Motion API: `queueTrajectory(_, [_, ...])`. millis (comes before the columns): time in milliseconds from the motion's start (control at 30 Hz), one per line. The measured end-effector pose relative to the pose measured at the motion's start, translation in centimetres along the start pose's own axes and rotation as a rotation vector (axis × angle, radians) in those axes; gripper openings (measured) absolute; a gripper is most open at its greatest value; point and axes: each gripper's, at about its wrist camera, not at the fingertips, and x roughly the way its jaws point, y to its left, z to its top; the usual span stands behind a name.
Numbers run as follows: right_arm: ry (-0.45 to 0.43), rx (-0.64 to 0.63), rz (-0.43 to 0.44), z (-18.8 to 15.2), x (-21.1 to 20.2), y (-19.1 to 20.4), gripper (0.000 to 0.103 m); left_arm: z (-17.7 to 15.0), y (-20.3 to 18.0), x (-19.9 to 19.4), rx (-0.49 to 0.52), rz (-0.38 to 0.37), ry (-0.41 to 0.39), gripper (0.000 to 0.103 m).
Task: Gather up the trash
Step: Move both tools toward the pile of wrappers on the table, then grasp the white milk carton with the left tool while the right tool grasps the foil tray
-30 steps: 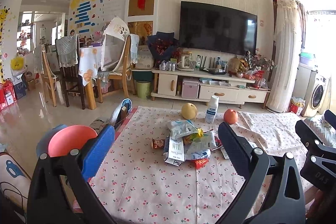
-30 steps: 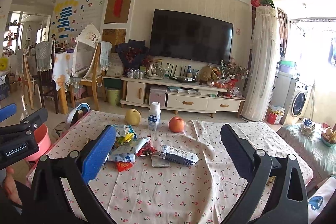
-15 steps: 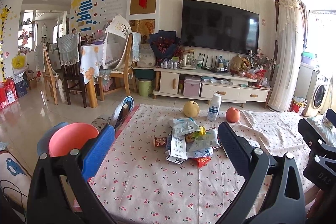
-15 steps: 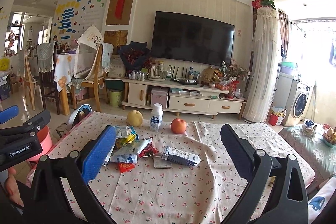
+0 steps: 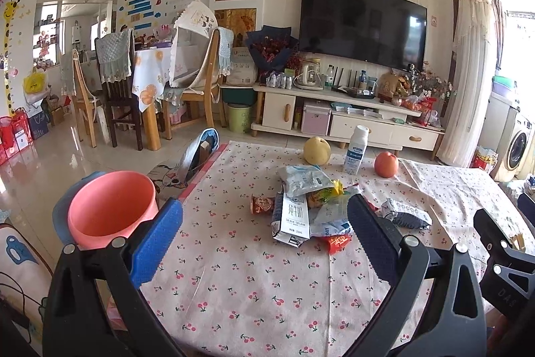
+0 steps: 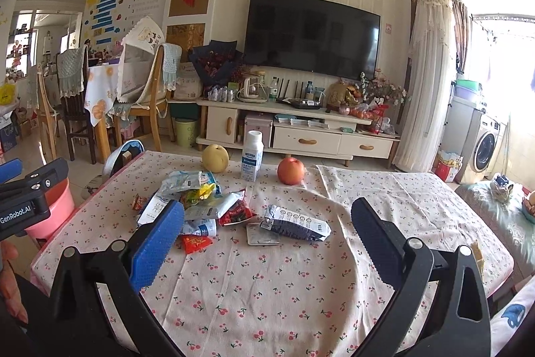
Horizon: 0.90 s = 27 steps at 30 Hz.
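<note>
A heap of wrappers and a flattened milk carton (image 5: 294,216) lies mid-table on the cherry-print cloth (image 5: 240,283). A small red packet (image 6: 195,242) and a dark snack bag (image 6: 296,225) lie nearer the right gripper. My left gripper (image 5: 264,243) is open above the table's near edge, with nothing between its fingers. My right gripper (image 6: 267,246) is open too, short of the dark bag and a blister pack (image 6: 262,238). A pink bin (image 5: 112,213) stands on the floor left of the table; it shows behind the other gripper's body as the pink bin (image 6: 55,216).
A pear (image 5: 316,150), a white bottle (image 5: 356,153) and an orange fruit (image 5: 386,164) stand along the table's far edge. A blue bag (image 5: 197,153) leans at the table's left corner. Dining chairs (image 5: 113,89) and a TV cabinet (image 5: 334,119) lie beyond.
Both views have tilted down and drawn slightly closer to the table; the trash heap sits lower and larger. Both grippers stay open.
</note>
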Motion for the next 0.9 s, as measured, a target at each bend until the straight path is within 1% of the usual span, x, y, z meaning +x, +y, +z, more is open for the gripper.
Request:
queueTrajectory(67, [0.013, 0.012, 0.012, -0.5, 0.9, -0.4, 0.099, -0.6, -0.1, 0.9, 0.005, 0.000, 0.014, 0.099])
queueTrajectory(200, [0.046, 0.081, 0.058, -2.1, 2.9, -1.8, 0.099, -1.7, -0.4, 2.6, 0.027, -0.019, 0.028, 0.099])
queueTrajectory(367, [0.127, 0.162, 0.071, -4.6, 6.5, -4.3, 0.099, -2.9, -0.5, 5.0, 0.076, -0.061, 0.041, 0.099])
queueTrajectory(500, [0.195, 0.226, 0.086, -5.9, 9.4, -6.5, 0.099, -3.7, -0.4, 7.8, 0.110, -0.124, 0.098, 0.099])
queueTrajectory(567, [0.231, 0.270, 0.110, -6.3, 10.7, -7.4, 0.099, -4.0, -0.6, 9.1, 0.132, -0.132, 0.119, 0.099])
queueTrajectory(633, [0.258, 0.312, 0.155, -6.6, 11.9, -7.9, 0.099, -4.3, -0.6, 10.7, 0.151, -0.142, 0.148, 0.099])
queueTrajectory(800, [0.344, 0.378, 0.244, -7.2, 15.0, -7.8, 0.098, -4.9, -1.2, 14.8, 0.156, -0.167, 0.235, 0.099])
queueTrajectory(900, [0.369, 0.352, 0.249, -7.1, 16.7, -7.1, 0.098, -5.2, -2.2, 16.6, 0.201, -0.166, 0.254, 0.099])
